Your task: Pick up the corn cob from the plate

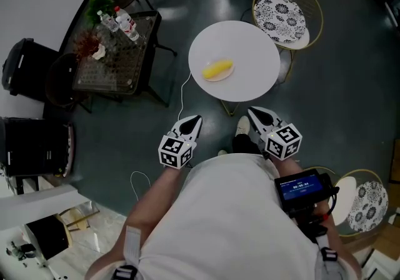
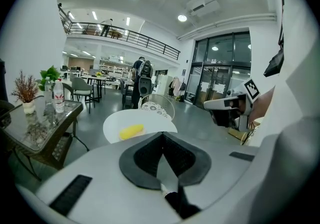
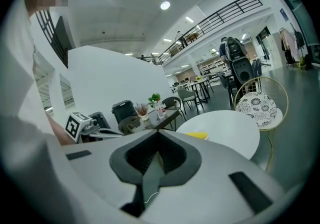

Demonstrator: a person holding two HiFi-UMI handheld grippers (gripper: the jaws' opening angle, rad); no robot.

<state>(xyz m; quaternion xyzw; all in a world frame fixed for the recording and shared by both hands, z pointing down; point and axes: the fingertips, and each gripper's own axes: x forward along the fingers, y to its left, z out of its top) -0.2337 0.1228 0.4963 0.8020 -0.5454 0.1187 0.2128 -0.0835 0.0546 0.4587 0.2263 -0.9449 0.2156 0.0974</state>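
Resting on its plate [image 1: 229, 76], corn cob [image 1: 217, 70] nears the table [image 1: 250, 54] edge.

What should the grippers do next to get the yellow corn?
Probably move the left gripper forward toward the yellow corn cob on its pale plate, opening its jaws. Both it and the right gripper are shut, empty, and short of the round white table.

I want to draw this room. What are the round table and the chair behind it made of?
The round table looks like smooth white painted wood or laminate; it shines softly. The chair seems thin gold metal wire, see-through bars, with a patterned fabric cushion.
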